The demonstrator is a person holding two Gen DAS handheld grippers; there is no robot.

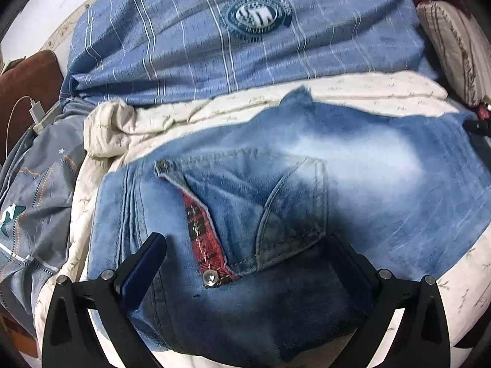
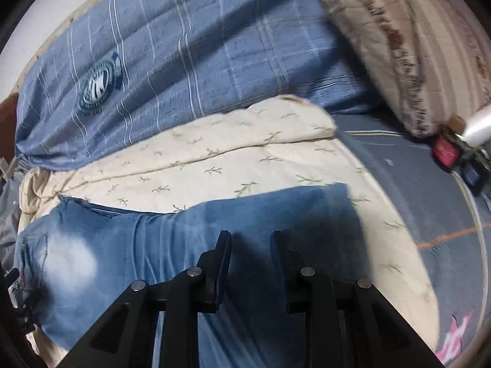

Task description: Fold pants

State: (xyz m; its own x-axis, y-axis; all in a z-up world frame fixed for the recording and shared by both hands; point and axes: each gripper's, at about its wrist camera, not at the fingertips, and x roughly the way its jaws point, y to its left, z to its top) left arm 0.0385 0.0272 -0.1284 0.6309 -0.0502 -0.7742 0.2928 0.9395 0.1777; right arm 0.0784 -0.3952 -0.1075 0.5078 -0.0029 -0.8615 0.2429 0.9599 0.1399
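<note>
Now jeans (image 1: 353,165) lie flat on cream quilt (image 1: 196,113); left claw (image 1: 245,251) spread wide over pocket (image 1: 291,202), gripping nothing; right claw (image 2: 250,245) narrowly parted above denim, nothing between pads

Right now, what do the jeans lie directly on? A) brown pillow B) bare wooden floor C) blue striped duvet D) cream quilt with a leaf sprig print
D: the jeans rest on the cream leaf-print quilt, which shows around their edges; the blue striped duvet lies beyond it.
</note>
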